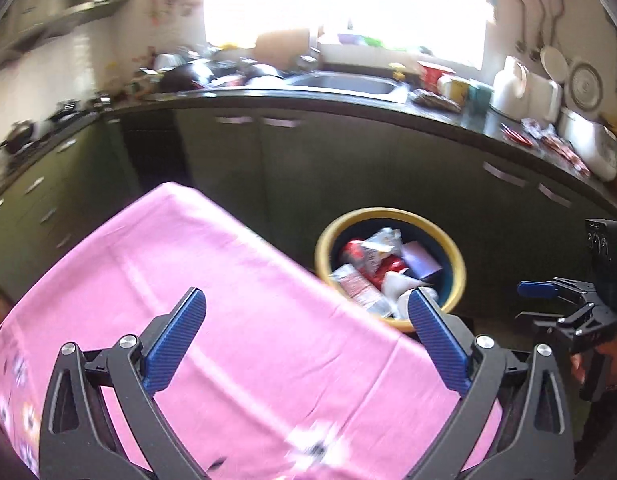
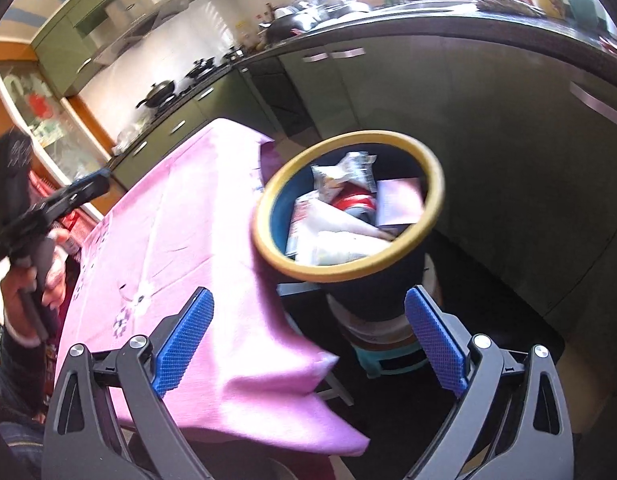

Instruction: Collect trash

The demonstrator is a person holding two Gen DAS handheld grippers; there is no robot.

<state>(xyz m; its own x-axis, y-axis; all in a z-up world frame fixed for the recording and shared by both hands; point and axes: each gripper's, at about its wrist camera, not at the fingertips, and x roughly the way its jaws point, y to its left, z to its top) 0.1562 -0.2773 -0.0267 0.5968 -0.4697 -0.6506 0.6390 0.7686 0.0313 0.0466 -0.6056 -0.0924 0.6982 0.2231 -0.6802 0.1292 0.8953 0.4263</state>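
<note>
Several pieces of trash (image 1: pixel 382 270) fill a dark blue bin with a yellow rim (image 1: pixel 460 268): crumpled white wrappers, a red-and-white packet, a pale lilac carton and a flattened pink-and-white pack, piled nearly to the rim. In the right wrist view the same bin (image 2: pixel 436 184) stands on a stack of round stools or tubs (image 2: pixel 372 332), white above and teal below, on the dark floor. The bin sits just beside the far right corner of a table covered by a pink tablecloth (image 1: pixel 212 280), whose hanging corner drapes down beside the bin's wall. White and purple flower prints mark the cloth near its near edge; the rest of the cloth that shows is bare.

Left gripper (image 1: pixel 304 340): hovers above the cloth near its right edge, blue-padded jaws spread wide, nothing between them; the right pad overlaps the bin's rim in the picture. Right gripper (image 2: pixel 308 344): jaws likewise spread wide and empty, one pad over the cloth's drooping corner, the other beside the stack under the bin. Each gripper appears at the edge of the other's view, held by a hand (image 2: pixel 20 288).

Behind the bin run green cabinets (image 1: pixel 348 168) under a dark, cluttered countertop (image 1: pixel 448 120) with a steel sink (image 1: pixel 348 82) below a bright window.
</note>
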